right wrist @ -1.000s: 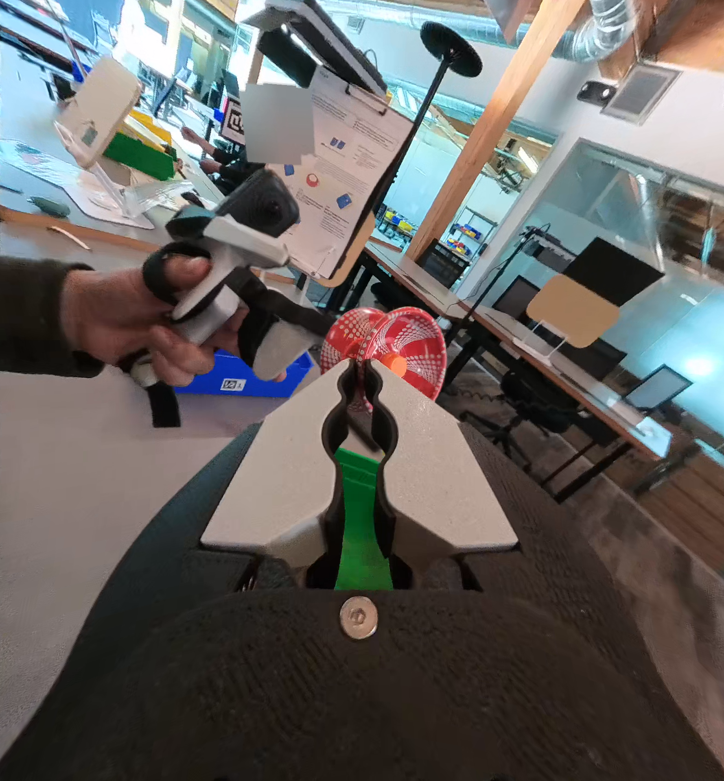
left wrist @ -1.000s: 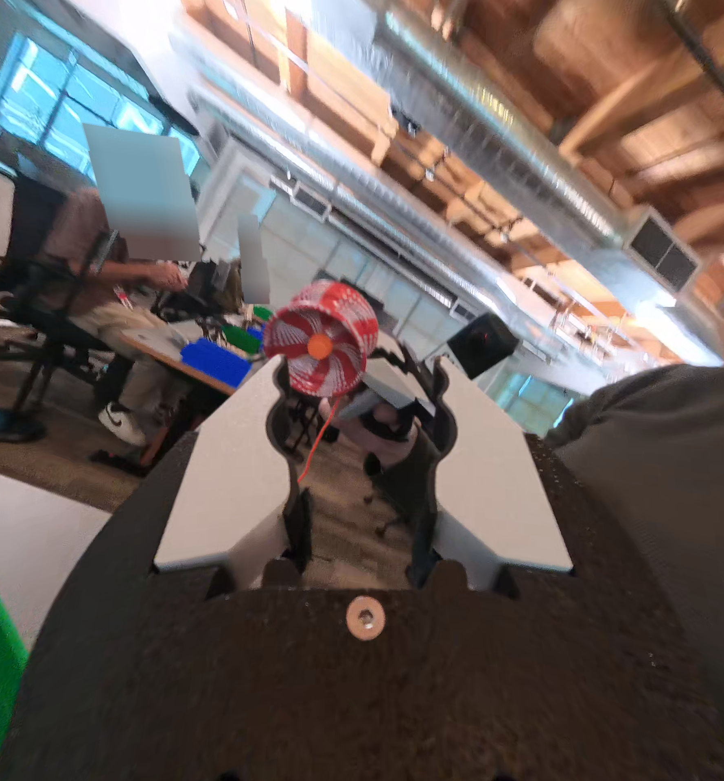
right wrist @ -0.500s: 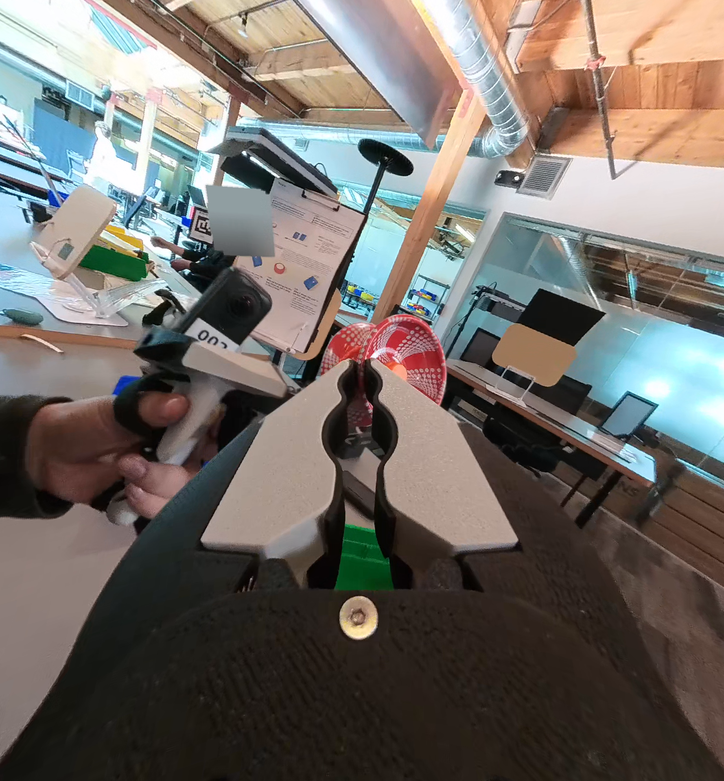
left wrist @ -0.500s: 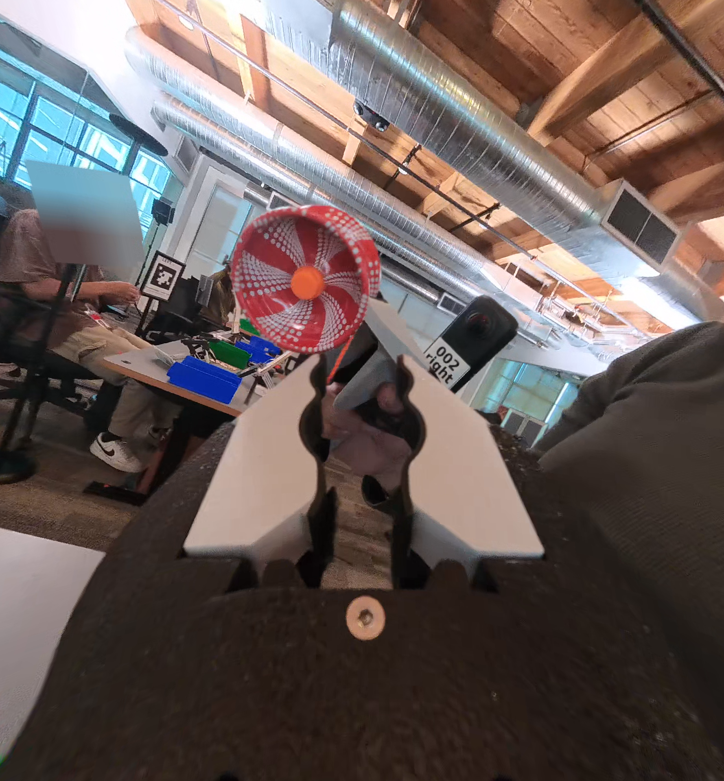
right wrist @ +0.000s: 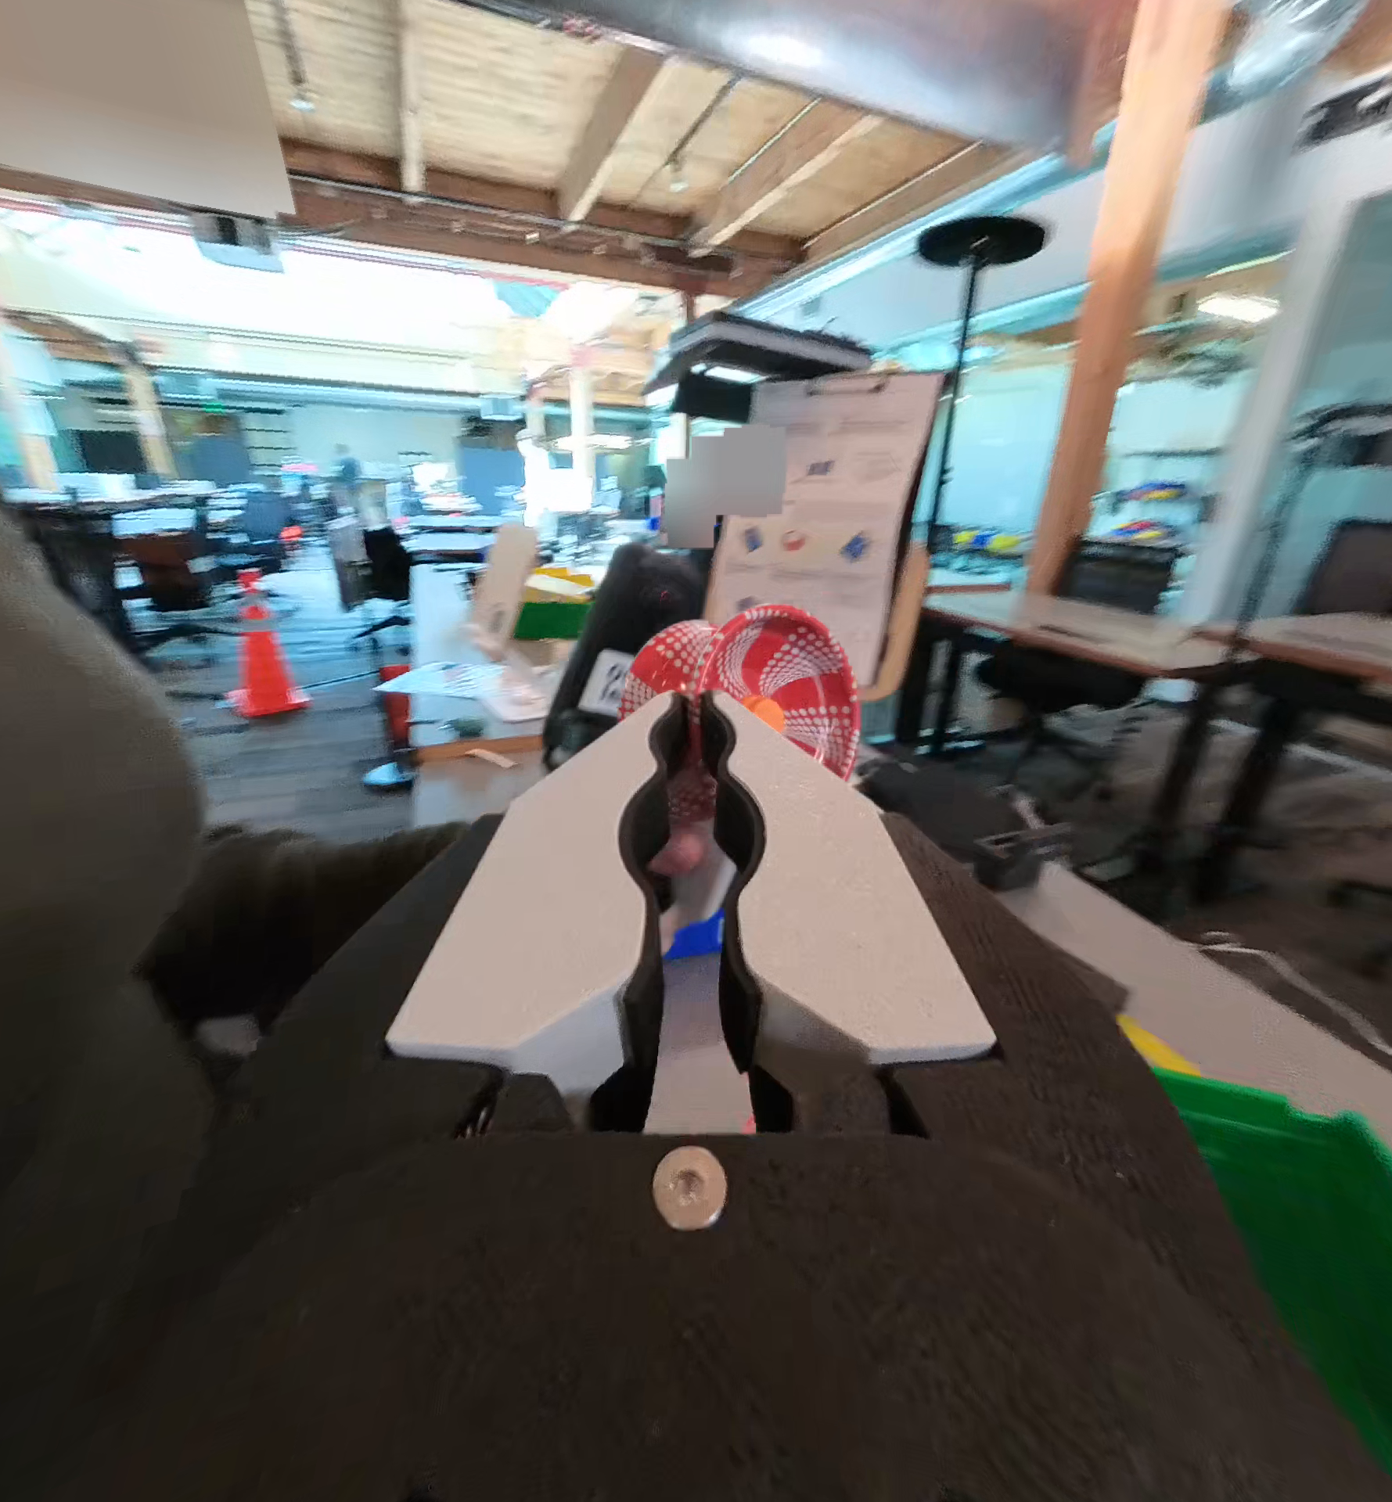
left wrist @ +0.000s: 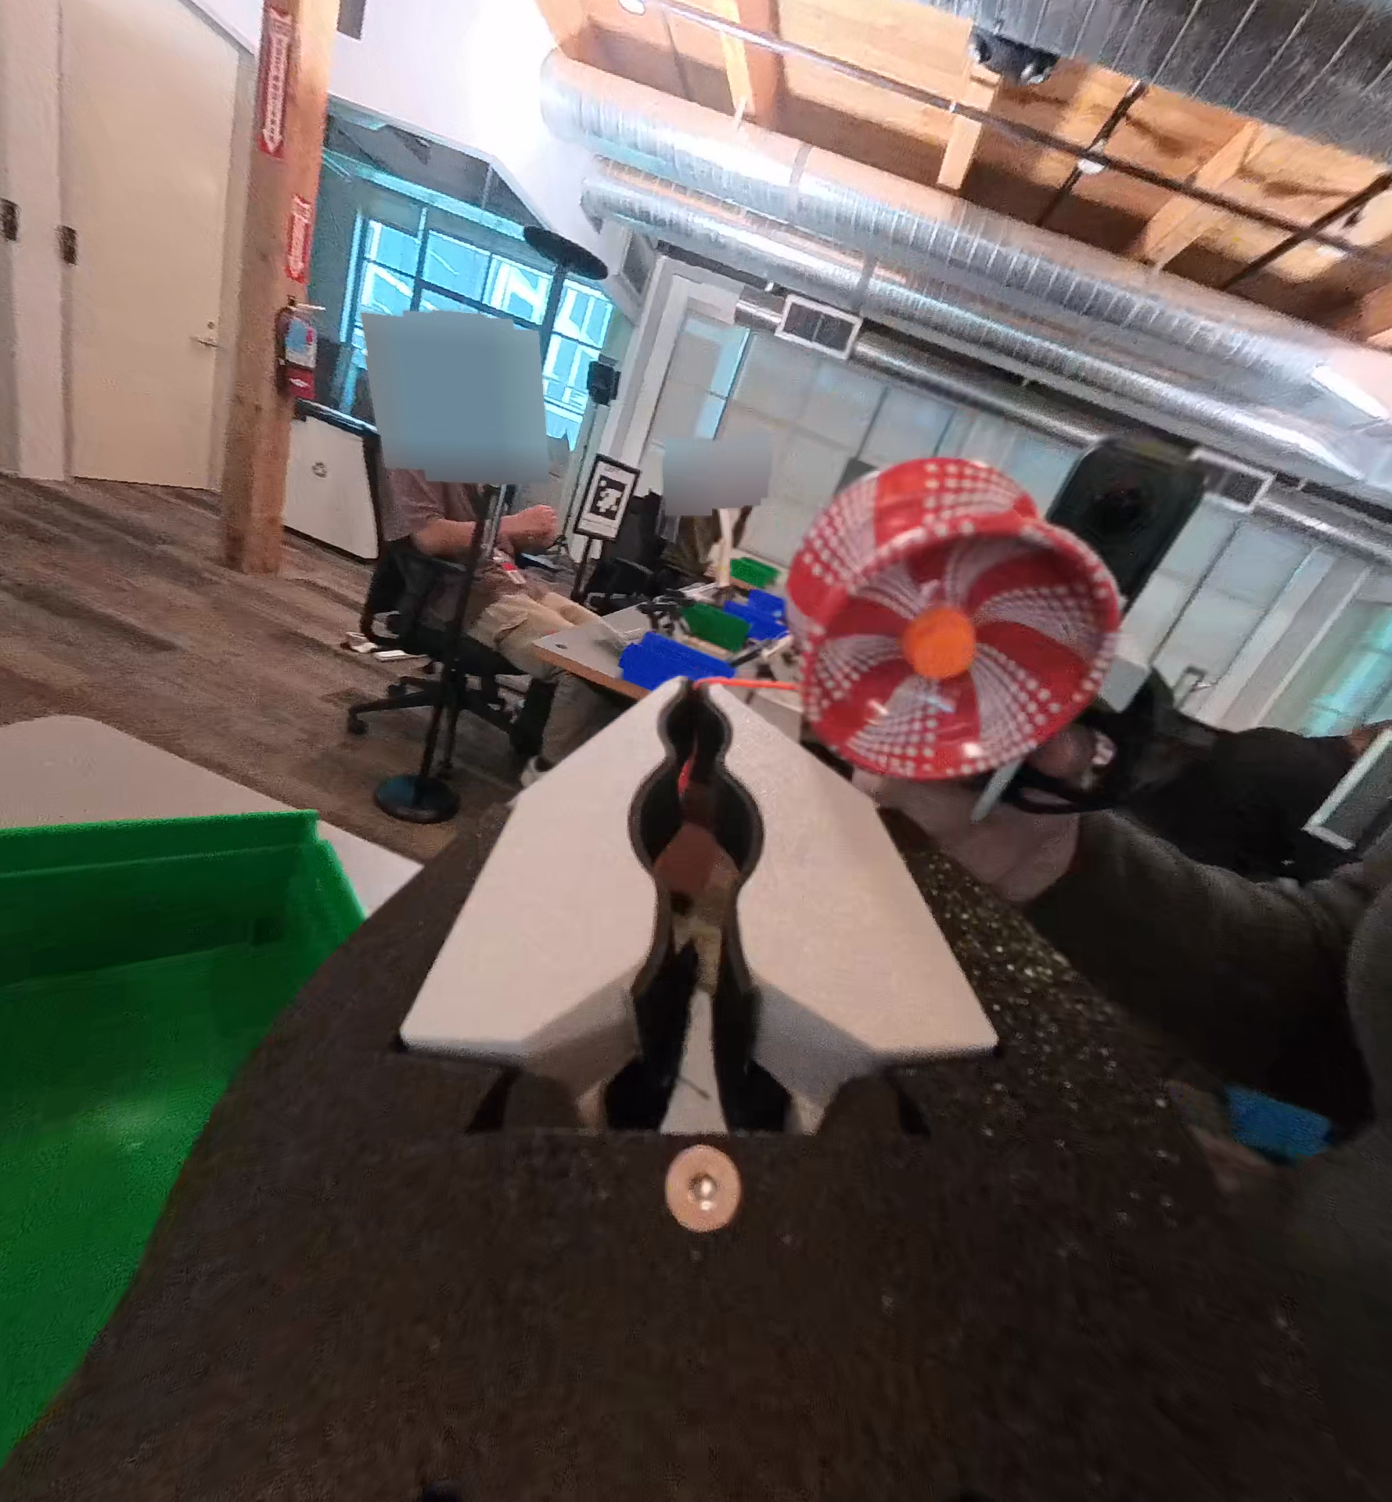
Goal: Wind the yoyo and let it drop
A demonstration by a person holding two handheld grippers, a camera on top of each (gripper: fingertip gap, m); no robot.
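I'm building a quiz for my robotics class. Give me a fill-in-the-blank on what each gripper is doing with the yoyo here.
1. The right gripper is shut on the ____ of the yoyo, between its two halves.
2. The left gripper pinches the orange ____ at its tips.
3. The string runs from the left gripper's tips toward the ____.
4. The hub at the yoyo's centre is ____ in colour.

Missing words: gap; string; yoyo; orange
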